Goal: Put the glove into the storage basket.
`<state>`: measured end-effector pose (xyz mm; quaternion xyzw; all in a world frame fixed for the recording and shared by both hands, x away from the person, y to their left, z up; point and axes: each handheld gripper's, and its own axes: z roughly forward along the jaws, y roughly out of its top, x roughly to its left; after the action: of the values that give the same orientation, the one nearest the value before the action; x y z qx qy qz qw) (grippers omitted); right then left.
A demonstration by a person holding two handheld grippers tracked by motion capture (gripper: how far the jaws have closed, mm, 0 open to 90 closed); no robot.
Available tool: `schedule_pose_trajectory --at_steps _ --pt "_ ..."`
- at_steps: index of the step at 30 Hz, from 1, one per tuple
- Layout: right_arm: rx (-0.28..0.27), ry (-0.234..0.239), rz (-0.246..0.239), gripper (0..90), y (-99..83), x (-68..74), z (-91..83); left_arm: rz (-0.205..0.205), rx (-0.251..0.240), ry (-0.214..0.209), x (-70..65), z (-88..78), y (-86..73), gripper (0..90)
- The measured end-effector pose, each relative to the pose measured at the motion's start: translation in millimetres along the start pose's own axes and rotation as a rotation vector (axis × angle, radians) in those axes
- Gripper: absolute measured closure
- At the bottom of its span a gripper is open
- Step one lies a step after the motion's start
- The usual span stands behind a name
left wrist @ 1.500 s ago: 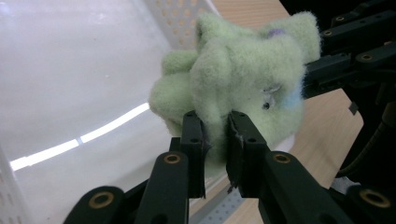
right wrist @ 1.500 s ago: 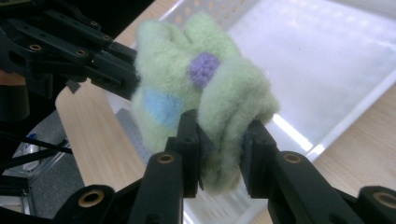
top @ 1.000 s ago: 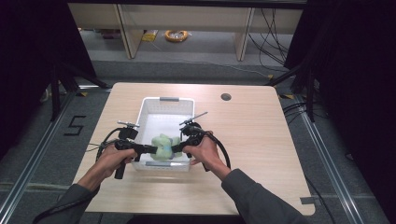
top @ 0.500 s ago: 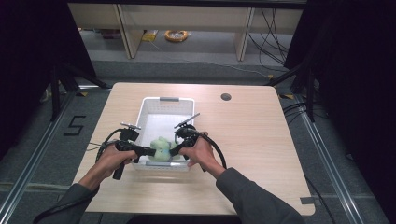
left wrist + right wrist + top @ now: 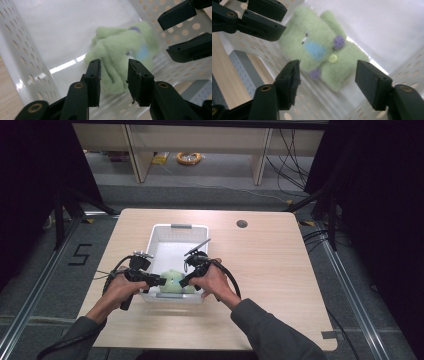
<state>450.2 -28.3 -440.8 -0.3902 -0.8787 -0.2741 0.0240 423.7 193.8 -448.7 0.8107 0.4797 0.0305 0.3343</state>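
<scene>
left gripper [image 5: 113,82] and right gripper [image 5: 325,86] jaws just opening, apart | green plush toy [image 5: 322,60] lying free in white basket [image 5: 162,232] | risk: toy snagging a pad as hands are lifting

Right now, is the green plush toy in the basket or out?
In: the green plush toy lies on the white basket floor.

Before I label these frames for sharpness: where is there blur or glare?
High view: sharp on the table, dark around the edges. Left gripper view: the green toy is soft and smeared, and a bright glare streak crosses the basket floor. Right gripper view: the toy is slightly blurred, with a white glare patch on the basket floor behind it.
</scene>
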Motion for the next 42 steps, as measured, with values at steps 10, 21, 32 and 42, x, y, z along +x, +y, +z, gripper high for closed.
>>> schedule_pose_trajectory --at_steps 10,21,32,42 --pt "-0.062 0.011 0.031 34.5 3.1 -0.3 -26.2 0.053 -0.047 0.029 -11.7 -12.5 2.1 57.3" --pt "-0.109 0.05 0.034 33.9 -8.5 -11.0 -52.1 0.055 -0.075 0.017 -23.6 -18.9 3.4 45.3" --pt "-0.177 0.056 -0.001 31.9 -32.9 -26.3 -78.7 0.056 -0.13 -0.023 -52.3 -23.1 3.8 33.8" --pt "-0.248 0.055 0.005 31.3 -59.6 -37.6 -104.6 0.07 -0.186 -0.072 -80.0 -20.8 -0.5 29.7"
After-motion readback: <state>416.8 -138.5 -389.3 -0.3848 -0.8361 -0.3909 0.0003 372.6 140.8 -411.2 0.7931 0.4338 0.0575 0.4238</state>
